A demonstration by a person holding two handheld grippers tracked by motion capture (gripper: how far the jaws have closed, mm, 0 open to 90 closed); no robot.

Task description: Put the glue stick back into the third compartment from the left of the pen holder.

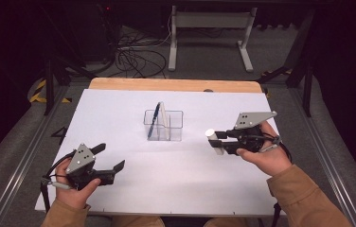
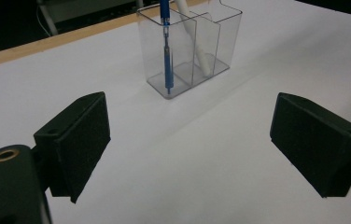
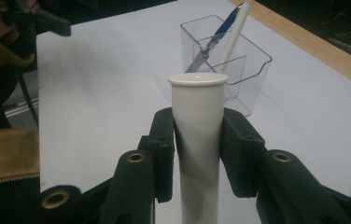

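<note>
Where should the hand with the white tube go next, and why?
Probably toward the clear holder, to drop it in. The right gripper is clamped on the white tube, held off the table, while a blue pen and a white stick already stand in the holder.

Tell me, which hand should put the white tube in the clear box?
Probably the right. Its gripper already clamps the white tube, beside the clear box. The left gripper stands open, holding nothing, farther off.

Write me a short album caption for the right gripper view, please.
Right gripper clamps a white plastic tube upright, with a clear plastic two-compartment holder waiting beyond on the white table sheet.
</note>
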